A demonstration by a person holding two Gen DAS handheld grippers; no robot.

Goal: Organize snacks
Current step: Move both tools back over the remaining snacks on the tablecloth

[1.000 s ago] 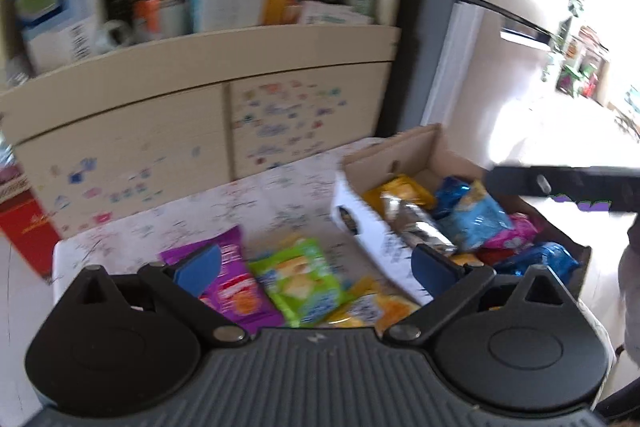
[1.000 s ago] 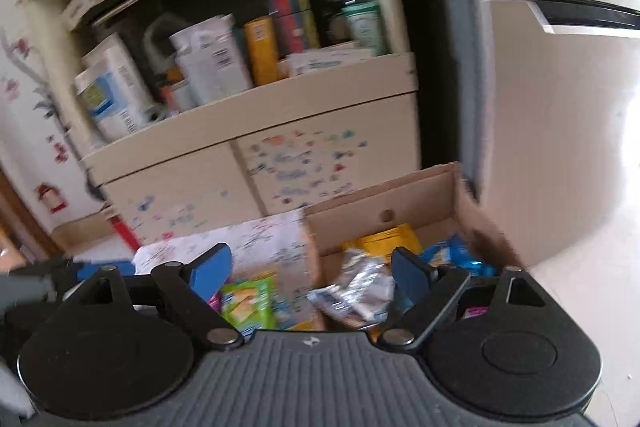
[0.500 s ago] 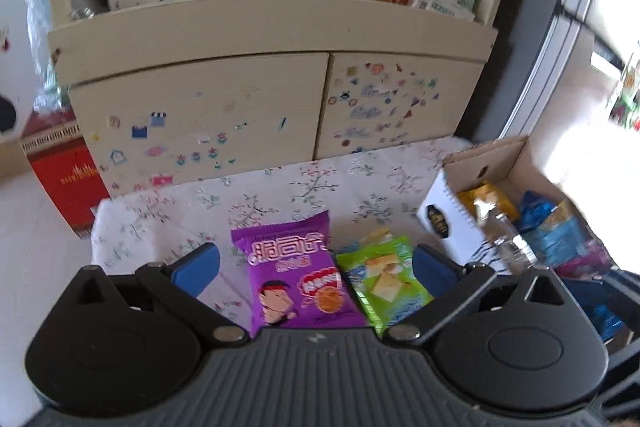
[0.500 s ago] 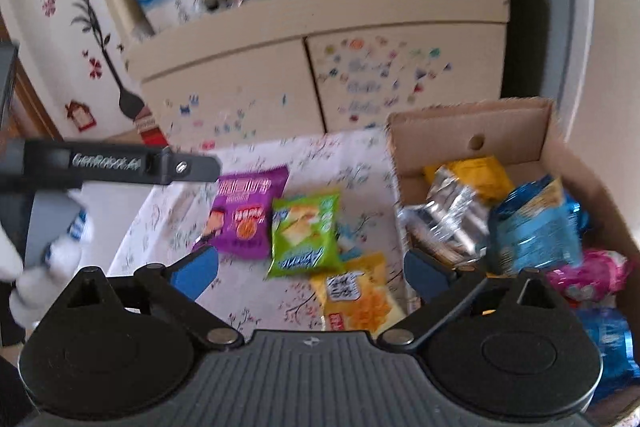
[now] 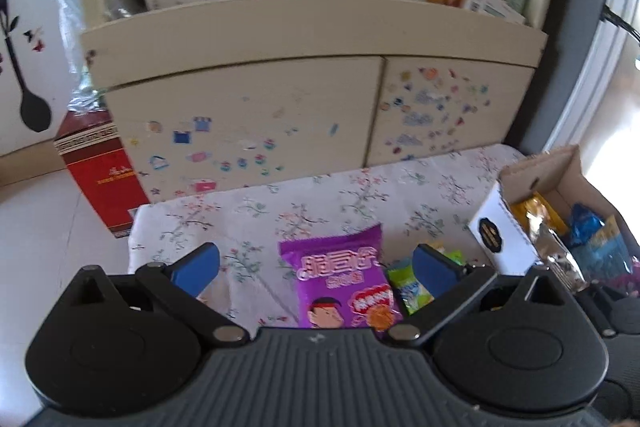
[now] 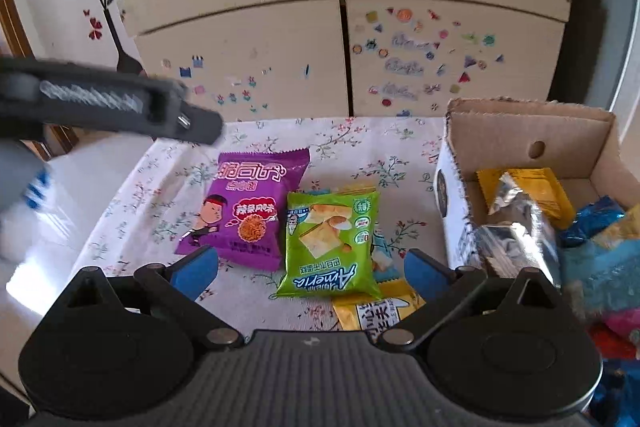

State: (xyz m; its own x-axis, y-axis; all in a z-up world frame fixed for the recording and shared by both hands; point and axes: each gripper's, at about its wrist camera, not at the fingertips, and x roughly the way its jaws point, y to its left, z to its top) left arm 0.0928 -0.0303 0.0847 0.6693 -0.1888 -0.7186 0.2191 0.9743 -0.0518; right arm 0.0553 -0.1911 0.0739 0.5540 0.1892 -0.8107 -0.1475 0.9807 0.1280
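A purple snack packet lies on the flowered cloth, with a green packet beside it and a yellow packet partly under the green one. My right gripper hangs open above the green packet, holding nothing. My left gripper is open too, over the purple packet; the green packet peeks out by its right finger. At the right stands a cardboard box holding several packets, silver, yellow and blue. The left gripper's body crosses the right wrist view at upper left.
A beige cabinet with stickers on its doors stands right behind the cloth, its open shelf crowded with boxes and bottles. A red box sits on the floor at the left. The cardboard box borders the cloth on the right.
Both grippers have dropped and tilted down toward the cloth. The left view swung left from the box to the purple packet. The right gripper's fingers spread wider.
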